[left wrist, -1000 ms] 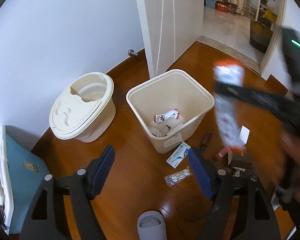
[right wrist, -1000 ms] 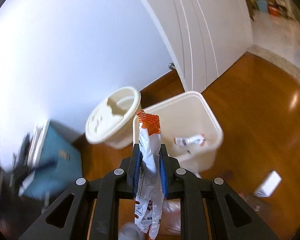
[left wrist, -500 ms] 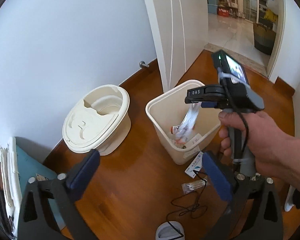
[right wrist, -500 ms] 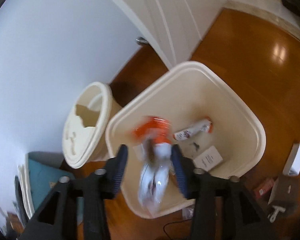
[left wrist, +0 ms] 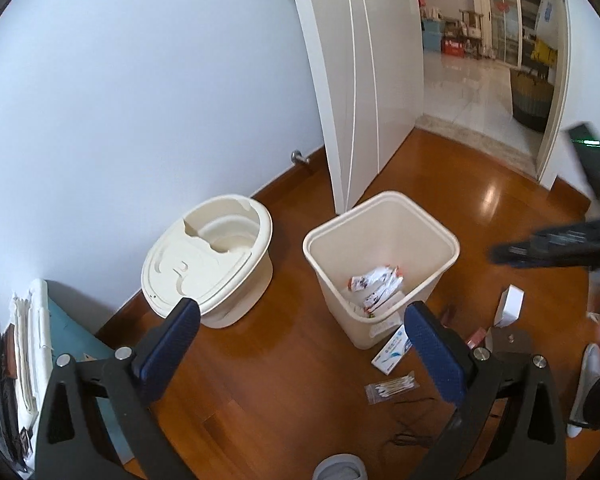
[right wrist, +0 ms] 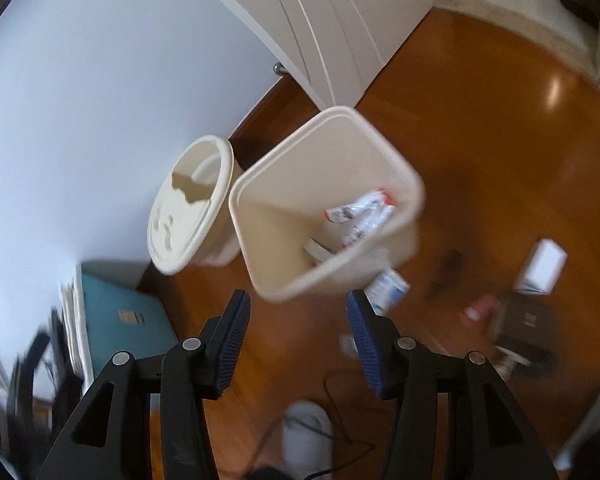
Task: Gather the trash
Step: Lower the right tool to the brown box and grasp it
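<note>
A cream trash bin (left wrist: 382, 208) stands on the wood floor and holds white and orange wrappers (left wrist: 374, 280); it also shows in the right wrist view (right wrist: 328, 120) with the wrappers (right wrist: 360, 210) inside. My left gripper (left wrist: 300, 344) is open and empty, above the floor in front of the bin. My right gripper (right wrist: 296, 340) is open and empty, above the bin's near rim; it shows blurred at the right in the left wrist view (left wrist: 556, 248). On the floor lie a blue and white packet (left wrist: 392, 354), a cotton swab bag (left wrist: 390, 386) and a white box (left wrist: 510, 306).
The bin's cream lid (left wrist: 204, 256) sits upside down to the left by the white wall. A teal box (right wrist: 124, 312) stands at far left. A white door (left wrist: 364, 80) is open behind the bin. A dark box (right wrist: 528, 320), a black cable (left wrist: 412, 420) and a grey slipper (left wrist: 340, 468) lie nearby.
My right gripper carried the orange and white wrapper over the bin, opened and dropped it in, then pulled back to the right. My left gripper stayed open and rose slightly.
</note>
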Motion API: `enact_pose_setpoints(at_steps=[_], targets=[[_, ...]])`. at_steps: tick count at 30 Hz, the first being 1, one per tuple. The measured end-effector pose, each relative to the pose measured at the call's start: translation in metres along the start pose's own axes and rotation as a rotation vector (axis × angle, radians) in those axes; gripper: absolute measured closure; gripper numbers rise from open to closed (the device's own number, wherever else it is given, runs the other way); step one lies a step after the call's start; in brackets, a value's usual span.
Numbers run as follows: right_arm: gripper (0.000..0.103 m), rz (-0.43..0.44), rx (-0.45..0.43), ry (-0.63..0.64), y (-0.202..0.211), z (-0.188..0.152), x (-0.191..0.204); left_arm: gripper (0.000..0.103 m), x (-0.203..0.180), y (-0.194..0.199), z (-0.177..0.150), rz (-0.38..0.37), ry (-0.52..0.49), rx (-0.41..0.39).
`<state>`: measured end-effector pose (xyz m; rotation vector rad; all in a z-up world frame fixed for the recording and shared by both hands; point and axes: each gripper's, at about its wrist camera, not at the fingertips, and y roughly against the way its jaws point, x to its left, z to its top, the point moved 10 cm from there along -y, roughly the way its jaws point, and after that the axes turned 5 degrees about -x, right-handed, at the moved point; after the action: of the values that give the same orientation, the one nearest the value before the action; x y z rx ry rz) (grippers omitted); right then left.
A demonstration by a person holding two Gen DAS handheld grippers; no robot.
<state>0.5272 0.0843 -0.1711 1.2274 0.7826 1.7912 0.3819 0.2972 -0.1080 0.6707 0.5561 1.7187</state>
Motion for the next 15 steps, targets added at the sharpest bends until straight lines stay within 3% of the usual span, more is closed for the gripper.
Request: enact_pose_setpoints(at_steps=[3, 4, 5, 8, 10, 11, 15], targets=[[0.047, -0.06, -0.027, 0.077, 0.076, -0.009, -0.002, 0.0, 0.003, 0.017, 0.004, -0.003, 0.03, -0.033], [0.041, -0.083, -0.031, 0.117, 0.092, -0.01, -0.001, 0.0, 0.002, 0.02, 0.002, -0.014, 0.042, -0.028], [0.033, -0.125, -0.033, 0.202, 0.114, -0.01, 0.001, 0.0, 0.001, 0.021, -0.004, -0.029, 0.057, -0.009], [0.027, -0.236, -0.074, 0.509, 0.157, -0.012, 0.0, 0.0, -0.005, 0.019, -0.022, -0.046, 0.057, 0.036], [0.026, -0.247, -0.085, 0.643, 0.167, -0.027, -0.012, 0.0, -0.009, 0.011, -0.041, -0.045, 0.054, 0.093], [0.026, -0.24, -0.056, 0.651, 0.165, -0.038, -0.026, 0.0, -0.01, 0.006, -0.051, -0.038, 0.066, 0.131], [0.026, -0.237, 0.146, 0.638, 0.117, -0.1, -0.107, 0.0, -0.028, -0.015, -0.075, -0.03, 0.07, 0.243]])
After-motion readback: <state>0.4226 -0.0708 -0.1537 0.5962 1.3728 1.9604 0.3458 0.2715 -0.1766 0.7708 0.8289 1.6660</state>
